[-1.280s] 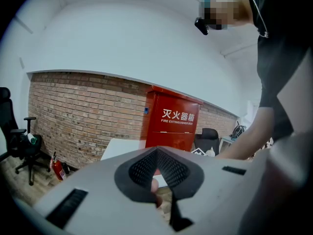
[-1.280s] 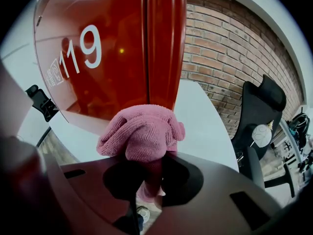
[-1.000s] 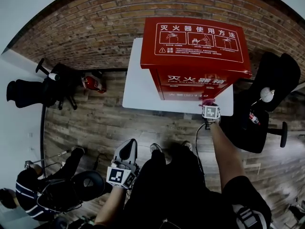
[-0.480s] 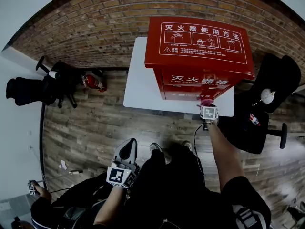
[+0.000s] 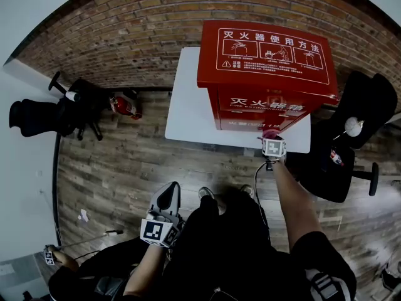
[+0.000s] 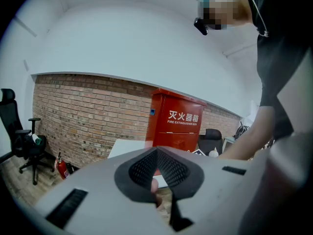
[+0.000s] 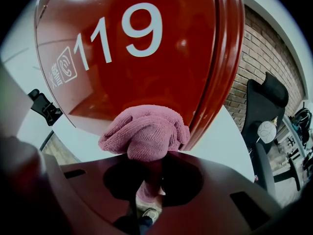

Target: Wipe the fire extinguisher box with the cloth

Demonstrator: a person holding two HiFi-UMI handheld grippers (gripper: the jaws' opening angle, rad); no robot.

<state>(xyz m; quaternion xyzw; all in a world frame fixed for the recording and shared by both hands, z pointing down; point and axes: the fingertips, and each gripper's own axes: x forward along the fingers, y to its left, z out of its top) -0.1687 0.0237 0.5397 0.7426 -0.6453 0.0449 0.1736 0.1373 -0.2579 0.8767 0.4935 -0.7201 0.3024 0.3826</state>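
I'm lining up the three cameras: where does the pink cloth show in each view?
Head view: pink cloth right of centre, at the red fire extinguisher box lower front, held by the right hand-held gripper.
Left gripper view: not made out.
Right gripper view: centre, clamped between the jaws.
Shared landmark: the red fire extinguisher box.

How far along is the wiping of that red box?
Done: the pink cloth is clamped in the right tongs. In hand: the cloth looks pressed against the lower front of the red fire extinguisher box, below the 119 print. Left: probably the top and sides; no picture shows which parts are already clean. The left tongs, shut and empty, hang low, away from the box.
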